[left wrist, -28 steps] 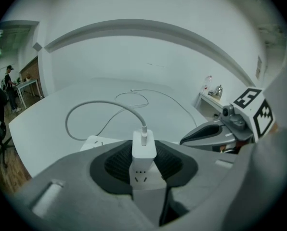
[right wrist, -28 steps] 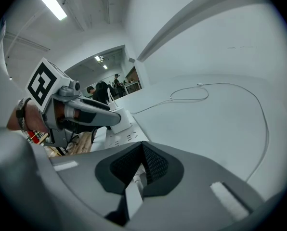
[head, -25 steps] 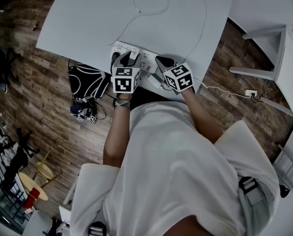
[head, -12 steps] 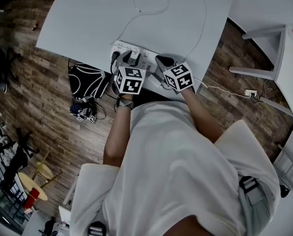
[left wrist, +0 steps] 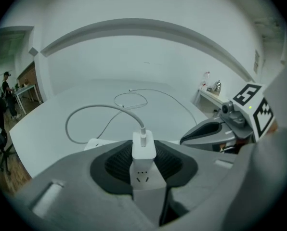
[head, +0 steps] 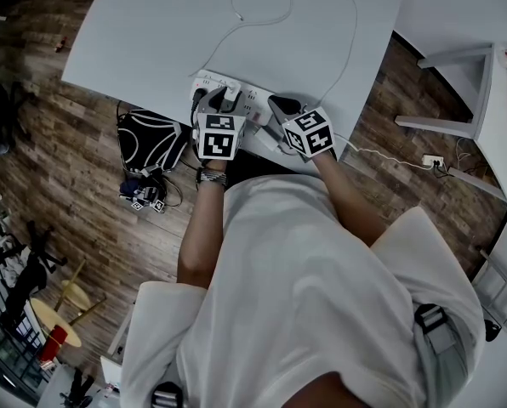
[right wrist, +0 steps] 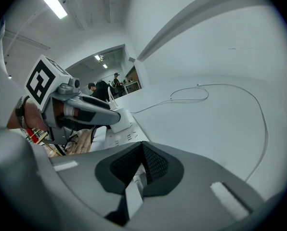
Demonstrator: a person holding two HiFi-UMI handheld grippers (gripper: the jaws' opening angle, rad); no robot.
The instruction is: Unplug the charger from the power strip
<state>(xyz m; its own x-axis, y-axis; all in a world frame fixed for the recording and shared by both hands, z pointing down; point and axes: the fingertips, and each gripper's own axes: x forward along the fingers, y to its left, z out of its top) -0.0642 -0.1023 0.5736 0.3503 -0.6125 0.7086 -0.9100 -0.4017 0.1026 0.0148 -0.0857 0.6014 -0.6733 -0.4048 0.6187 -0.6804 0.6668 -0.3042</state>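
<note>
Charger (left wrist: 143, 150) — snug between left gripper's (left wrist: 144, 163) fingers (left wrist: 76, 191)

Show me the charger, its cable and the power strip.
charger (left wrist: 144, 147): left gripper view, its front face.
cable (left wrist: 105, 106): left gripper view, top of its loop.
power strip (right wrist: 120, 137): right gripper view, its slotted top.

**Table** (head: 151, 32): one, pale, plain top, standing on a wood-plank floor (head: 66, 160).

Lying on it:
- **Power strip** (head: 255, 102): white, flat at the near edge.
- **Cable** (left wrist: 96, 107): white, leading away from the strip across the top into a loose loop toward the far side.
- **Thin cord** (head: 356, 36): white, curving down the right side to the near edge.

Whether cord and cable join cannot be told.
</note>
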